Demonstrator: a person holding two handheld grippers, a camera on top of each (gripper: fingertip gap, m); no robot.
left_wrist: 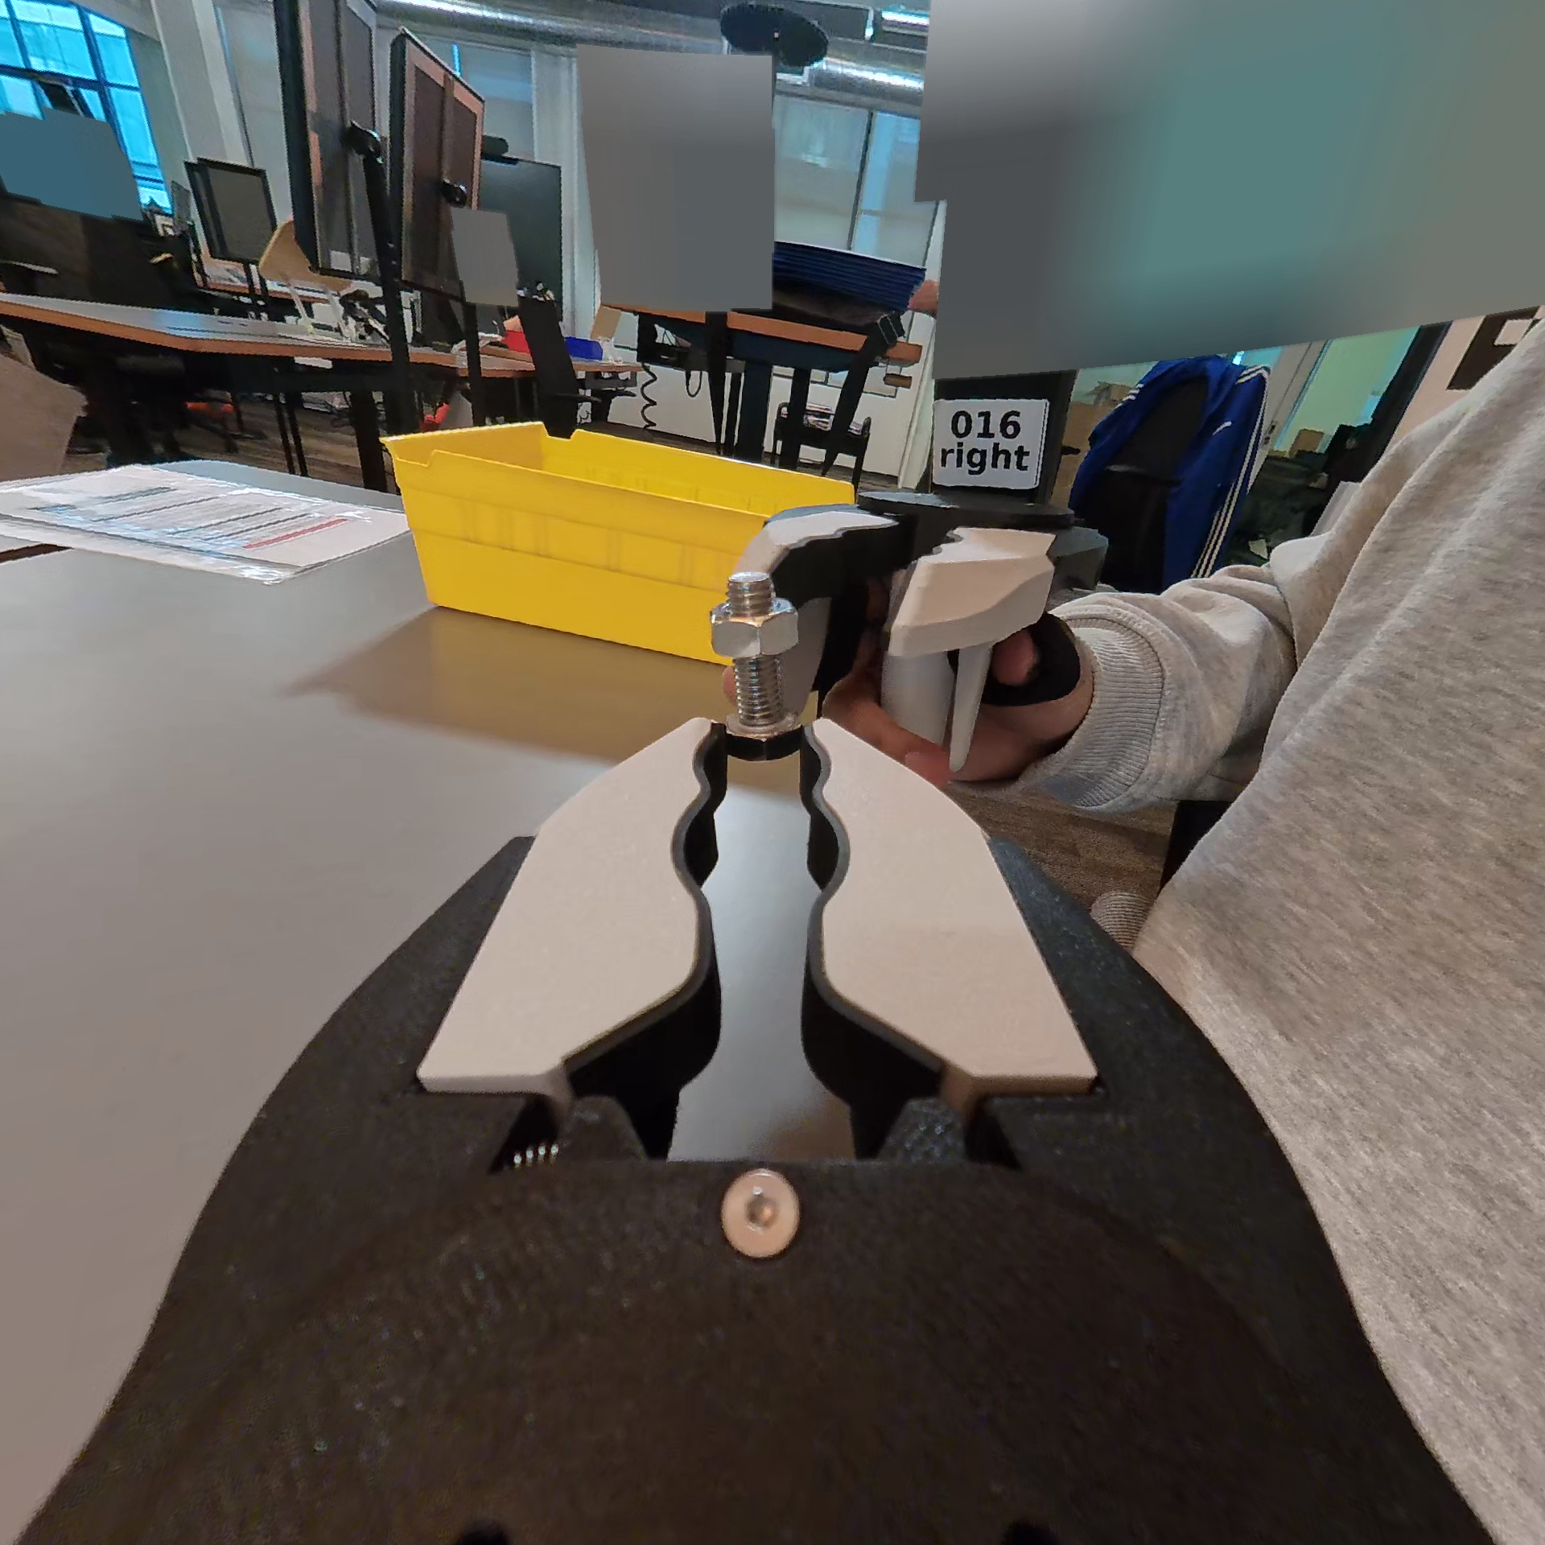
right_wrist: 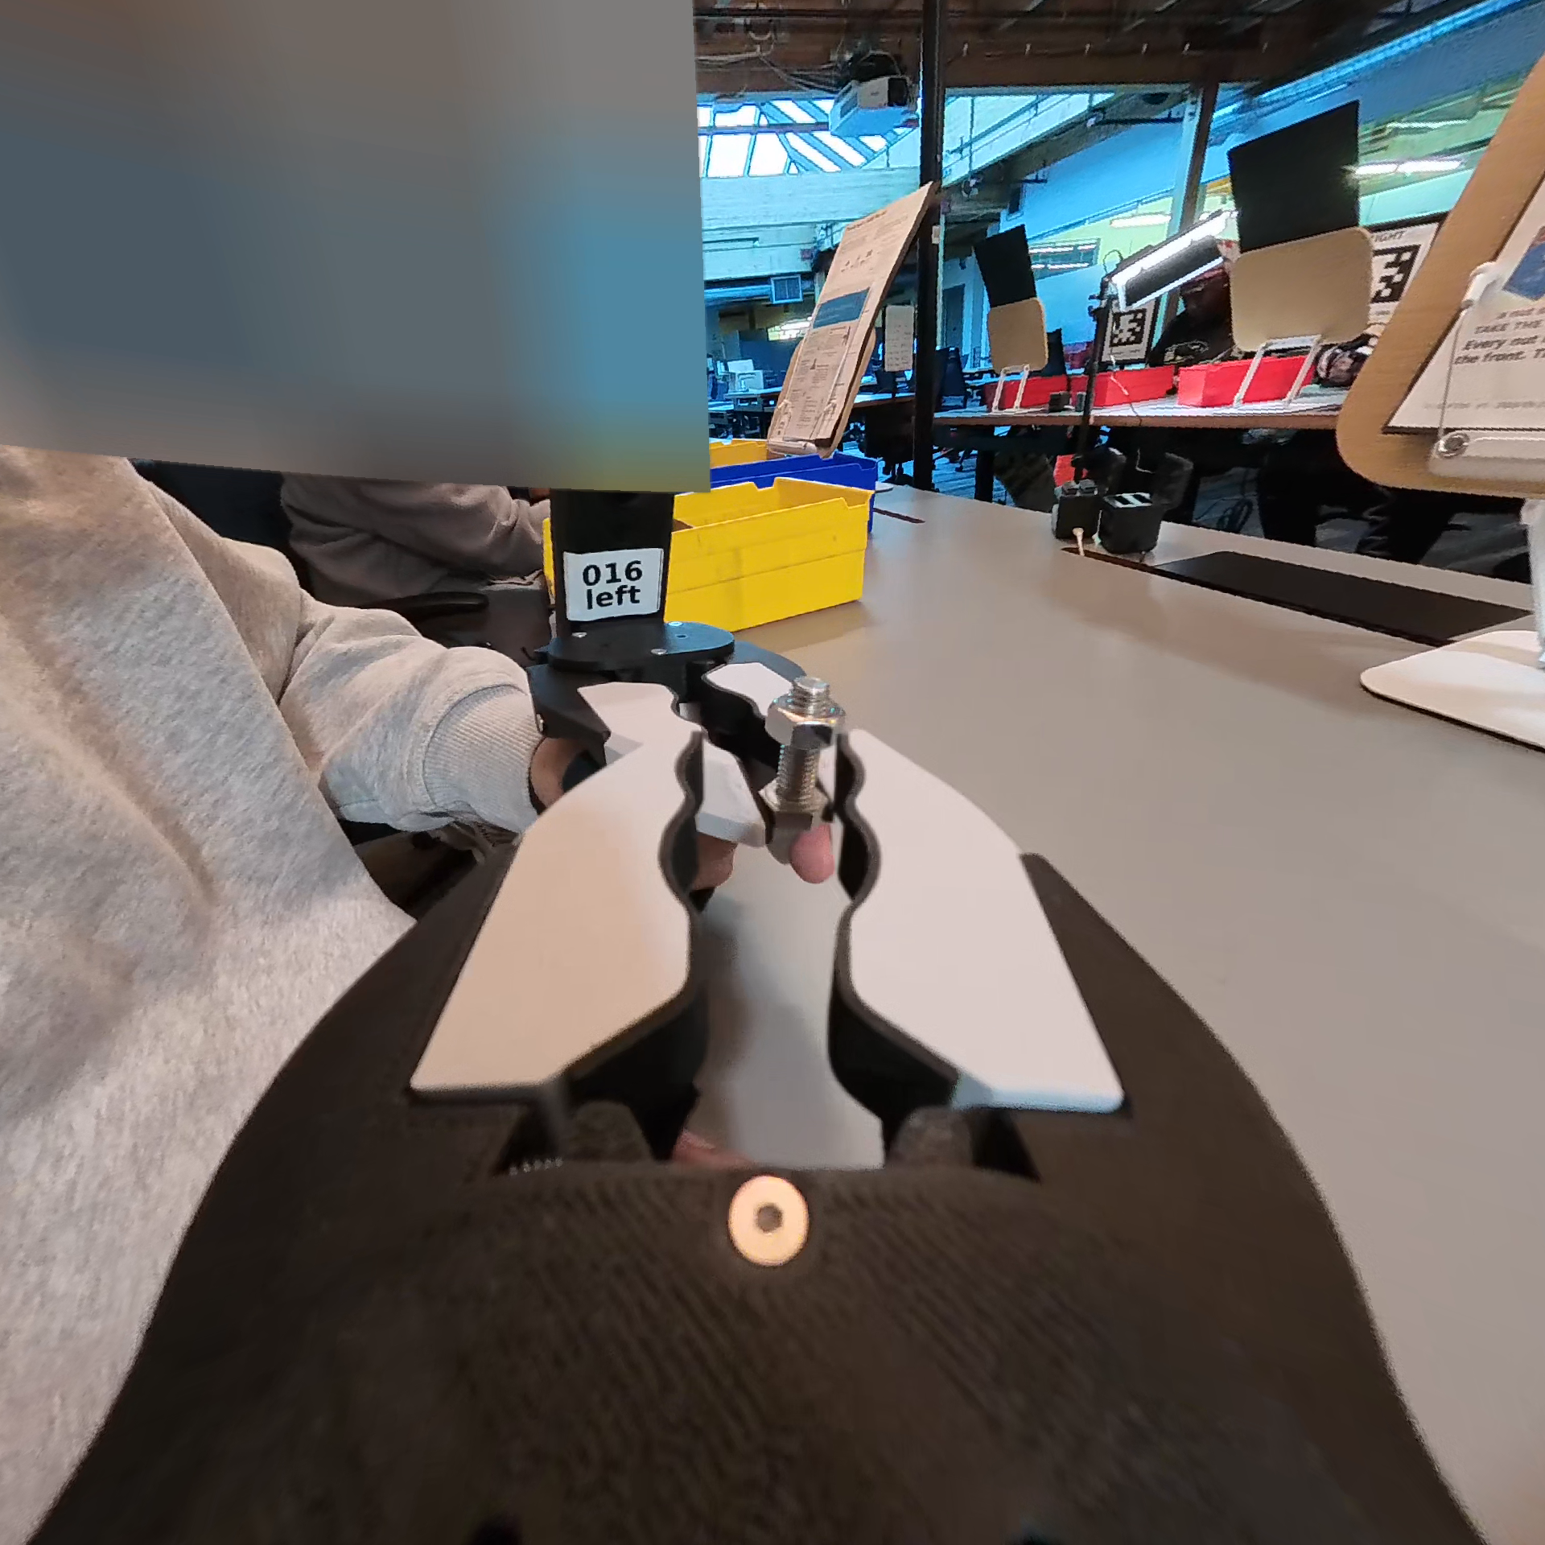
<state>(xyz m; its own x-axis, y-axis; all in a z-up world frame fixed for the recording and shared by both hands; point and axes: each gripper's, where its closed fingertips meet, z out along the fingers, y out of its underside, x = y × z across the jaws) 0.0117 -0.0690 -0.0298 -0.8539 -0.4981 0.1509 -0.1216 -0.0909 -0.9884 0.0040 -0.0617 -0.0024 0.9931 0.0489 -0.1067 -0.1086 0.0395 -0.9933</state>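
The left gripper clamps the head of an upright bolt above the grey table. The right gripper pinches the nut threaded near the bolt's top. A yellow bin sits just behind; a grey sleeve shows nearby.

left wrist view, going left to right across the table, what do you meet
Laminated sheet → yellow bin → bolt with its nut, held upright by the left tool → right tool → grey sleeve
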